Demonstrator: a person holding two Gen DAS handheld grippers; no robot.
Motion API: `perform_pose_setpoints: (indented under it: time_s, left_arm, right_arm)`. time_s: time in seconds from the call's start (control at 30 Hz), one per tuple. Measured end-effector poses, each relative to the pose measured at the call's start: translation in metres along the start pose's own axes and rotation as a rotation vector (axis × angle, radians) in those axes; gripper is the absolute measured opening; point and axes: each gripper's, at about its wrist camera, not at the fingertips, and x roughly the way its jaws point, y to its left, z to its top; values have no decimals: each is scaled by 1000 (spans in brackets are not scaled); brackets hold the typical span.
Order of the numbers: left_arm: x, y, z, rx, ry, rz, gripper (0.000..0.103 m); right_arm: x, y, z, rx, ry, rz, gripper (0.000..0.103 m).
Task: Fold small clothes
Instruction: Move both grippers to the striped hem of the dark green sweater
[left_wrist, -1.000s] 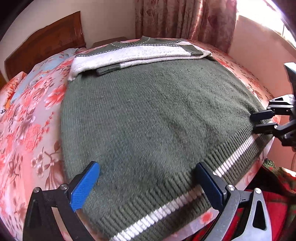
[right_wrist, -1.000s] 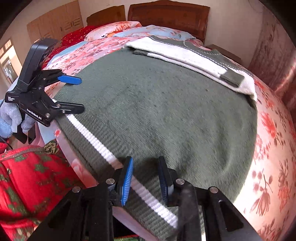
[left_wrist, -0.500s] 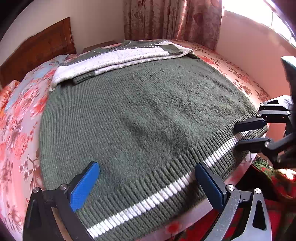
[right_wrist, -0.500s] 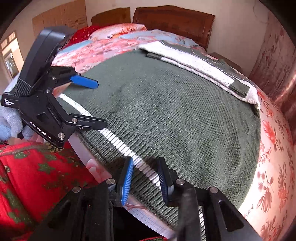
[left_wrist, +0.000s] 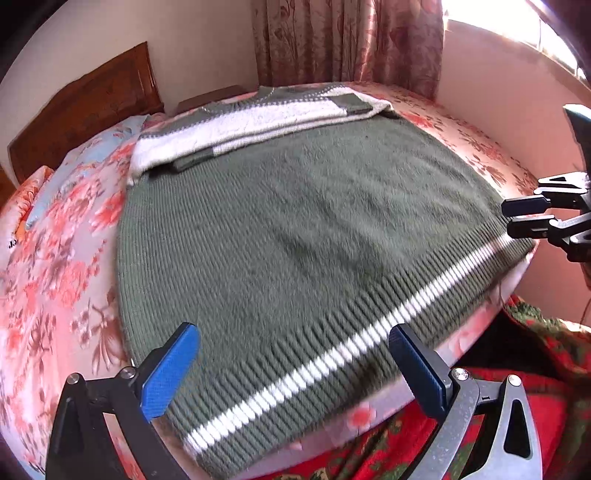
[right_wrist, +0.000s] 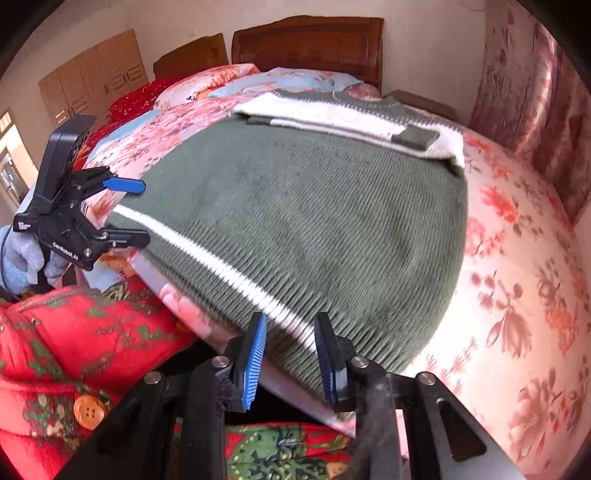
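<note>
Where it lies flat, the green sweater (left_wrist: 295, 229) shows a white-striped ribbed hem (left_wrist: 332, 354).

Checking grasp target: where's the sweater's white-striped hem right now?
In both wrist views the white-striped hem lies along the near edge of the bed, spanning from the left gripper to the right gripper, opposite the headboard.

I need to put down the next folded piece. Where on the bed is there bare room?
Bare sheet runs between the sweater and the curtain, and another strip lies along its opposite edge up to the pillows. It is crowded at the ribbed hem, where the left tongs and right tongs work.
</note>
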Motion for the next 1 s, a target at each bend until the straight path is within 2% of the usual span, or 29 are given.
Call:
perform_pose_setpoints:
  time_s: [0.1,0.23,0.27,0.37,0.53,1.0]
  left_arm:
    - [17,-1,29,-1,-3,42,103]
    - [45,-1,39,-15,57,88,103]
    - [44,1,36,-35,44,70,103]
    - [45,16,27,-111,57,-2,103]
    - [39,20,18,-122,43,8,103]
    - [26,26,-3,-137,17,13,103]
  right_arm:
    - [6,-22,30,47,-57,-68,27]
    - [41,-58,49,169,3,-75,27]
    - [49,-61,47,172,30,-86,28]
    - [43,-56,32,124,-21,-88,29]
    - [29,-61,17,148,-17,-73,29]
    - [14,-61,-6,149,-35,-105,29]
